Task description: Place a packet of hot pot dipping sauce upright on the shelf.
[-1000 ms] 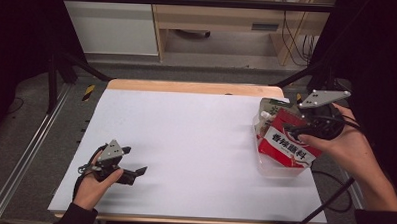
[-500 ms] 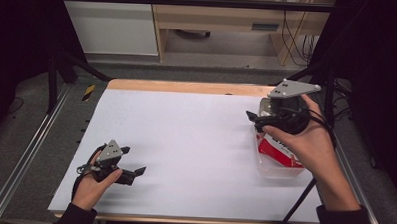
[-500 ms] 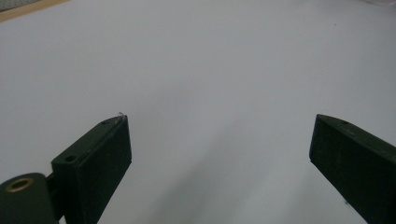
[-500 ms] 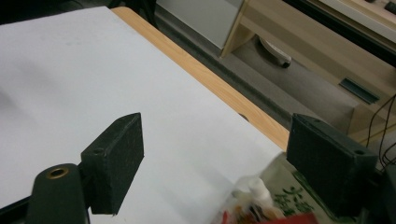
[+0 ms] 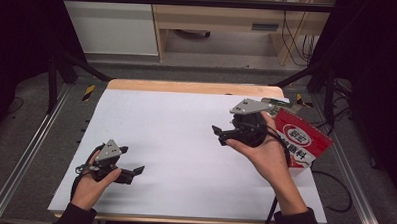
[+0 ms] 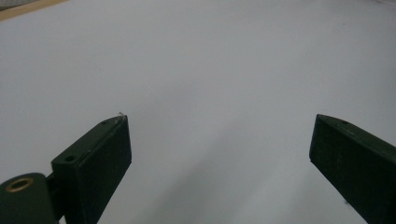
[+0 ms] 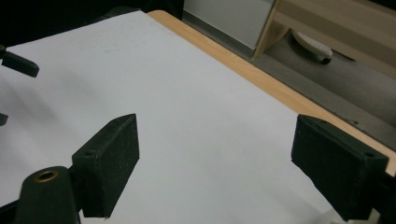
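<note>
- Trouble could have come from the red and white snack bag (image 5: 301, 140), which lay at the right edge of the tabletop (image 5: 186, 121), with a corner past the white sheet.
- The right gripper (image 5: 219, 135) hung above the tabletop, just left of the bag, with the person's hand between them. Its jaws stood wide apart and held nothing.
- In the right gripper view, that right gripper (image 7: 215, 154) looked at bare white tabletop and the wooden edge (image 7: 261, 79), not at the bag. A grab from there would probably have closed on air.
- The bag looked thin and slippery. A push from the side might have slid it off the tabletop, because it sat so near the edge.
- A hard squeeze might have crushed what was inside, though I could not tell what that was.
- The left gripper (image 5: 134, 171) rested low at the near left, well apart from the bag. Its jaws were open too, with nothing between them, as the left gripper view showed (image 6: 219, 163).
- It was too far off to help steady the bag, so the bag might have spun or slipped.
</note>
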`<action>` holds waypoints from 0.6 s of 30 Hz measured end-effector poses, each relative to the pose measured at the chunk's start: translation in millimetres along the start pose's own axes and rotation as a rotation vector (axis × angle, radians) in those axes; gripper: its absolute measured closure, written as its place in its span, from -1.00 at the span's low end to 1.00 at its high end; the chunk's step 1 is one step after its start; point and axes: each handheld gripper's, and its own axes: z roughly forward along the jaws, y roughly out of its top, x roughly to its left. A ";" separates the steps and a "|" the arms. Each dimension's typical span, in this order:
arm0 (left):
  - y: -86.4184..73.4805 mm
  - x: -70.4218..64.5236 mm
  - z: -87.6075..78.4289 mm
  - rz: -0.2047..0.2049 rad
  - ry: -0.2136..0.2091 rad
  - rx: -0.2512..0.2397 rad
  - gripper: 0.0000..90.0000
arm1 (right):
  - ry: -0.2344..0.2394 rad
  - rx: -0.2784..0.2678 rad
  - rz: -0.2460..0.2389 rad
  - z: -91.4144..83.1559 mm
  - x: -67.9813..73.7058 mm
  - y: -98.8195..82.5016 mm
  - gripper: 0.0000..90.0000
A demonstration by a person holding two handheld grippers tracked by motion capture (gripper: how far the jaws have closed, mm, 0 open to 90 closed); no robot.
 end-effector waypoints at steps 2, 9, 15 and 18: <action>-0.1 0.9 -0.3 -0.004 0.000 -0.002 -0.87 | 0.005 -0.009 0.024 8.4 3.8 -6.6 -0.66; -0.5 2.9 -0.5 -0.008 0.006 -0.001 -0.87 | 0.009 0.007 0.076 37.7 11.0 -26.8 -0.69; -1.0 5.5 -1.1 -0.022 0.020 -0.008 -0.87 | 0.003 0.018 0.095 58.3 19.9 -40.8 -0.74; -1.1 6.5 -1.1 -0.030 0.026 -0.009 -0.88 | 0.001 0.014 0.106 65.4 23.8 -46.5 -0.77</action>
